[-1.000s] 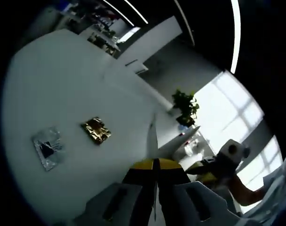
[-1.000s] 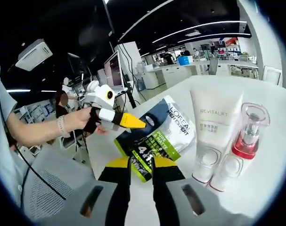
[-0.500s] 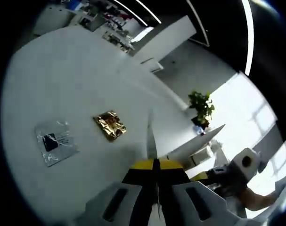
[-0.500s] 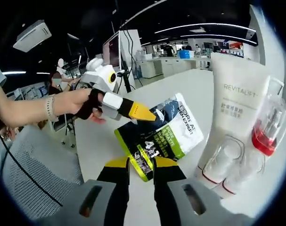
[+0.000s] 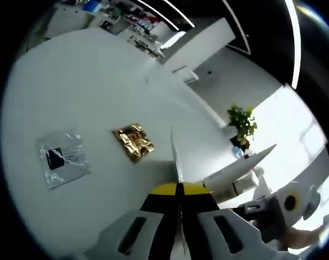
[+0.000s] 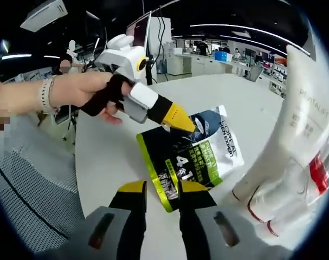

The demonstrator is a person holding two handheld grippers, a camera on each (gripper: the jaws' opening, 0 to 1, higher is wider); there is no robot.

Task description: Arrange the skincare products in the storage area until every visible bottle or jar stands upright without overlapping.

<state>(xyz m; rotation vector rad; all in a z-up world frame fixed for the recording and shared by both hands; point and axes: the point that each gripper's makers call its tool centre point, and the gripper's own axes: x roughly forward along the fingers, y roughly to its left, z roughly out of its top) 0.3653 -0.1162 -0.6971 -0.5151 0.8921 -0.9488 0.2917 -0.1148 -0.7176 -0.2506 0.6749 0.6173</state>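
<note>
Nearest in the right gripper view, the right tongs [image 6: 157, 190] stood narrowly parted just at the lower edge of the green-and-black sachet [image 6: 190, 154], which lay flat on the white table [image 6: 107, 154]; whether their tips pinched that edge could not be told. The left tongs [image 6: 181, 119], gripped in a hand [image 6: 80, 89], pressed shut on the sachet's upper edge, probably to hold it so both tools could lift it. In the left gripper view, the left tongs [image 5: 178, 190] were clamped on that thin sachet [image 5: 176, 162], seen edge-on as a sliver rising between them. Just right of the sachet, close to the right tongs, stood a white tube [image 6: 302, 116] on its cap beside a clear bottle [image 6: 318, 173] with a red band, both upright; they crowded the right side and could be knocked if the sachet swung that way. Farther across the table, a gold packet [image 5: 134, 142] and a clear packet [image 5: 61, 158] lay flat, well apart from the rest. Beyond the table's edge were a potted plant [image 5: 243, 120] and bright windows.
</note>
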